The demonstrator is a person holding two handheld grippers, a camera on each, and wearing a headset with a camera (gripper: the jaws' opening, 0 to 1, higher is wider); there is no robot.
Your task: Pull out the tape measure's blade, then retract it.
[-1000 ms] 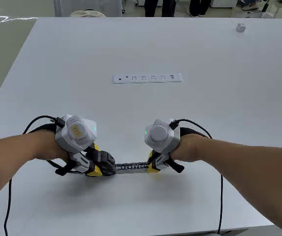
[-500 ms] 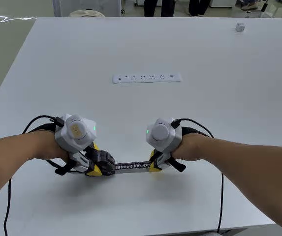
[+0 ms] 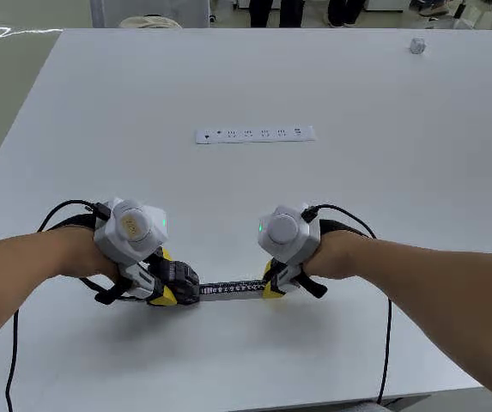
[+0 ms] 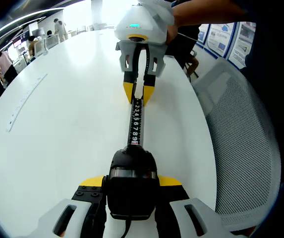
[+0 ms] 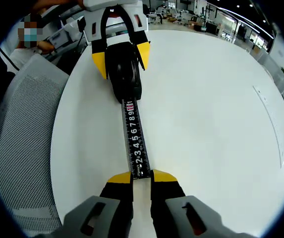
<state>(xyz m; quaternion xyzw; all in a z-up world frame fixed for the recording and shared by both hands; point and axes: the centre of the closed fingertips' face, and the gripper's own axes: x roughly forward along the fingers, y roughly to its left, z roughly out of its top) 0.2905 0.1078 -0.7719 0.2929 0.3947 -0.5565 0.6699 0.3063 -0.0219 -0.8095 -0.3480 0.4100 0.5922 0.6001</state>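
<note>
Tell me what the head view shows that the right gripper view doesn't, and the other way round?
Head view: the person's two bare forearms and a small grey cube at the white table's far edge. Right gripper view: a white mesh chair back beside the table, and the dark blade's printed digits, readable from 2 to 9. Both: the table, the black tape measure case clamped in the left gripper's jaws, and the blade pinched at its tip by the right gripper.

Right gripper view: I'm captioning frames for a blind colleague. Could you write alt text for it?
The right hand-held gripper pinches the tip of a black numbered blade, which runs straight across the white table to the black tape measure case clamped by the left hand-held gripper. A grey mesh chair stands at the view's left.
</note>
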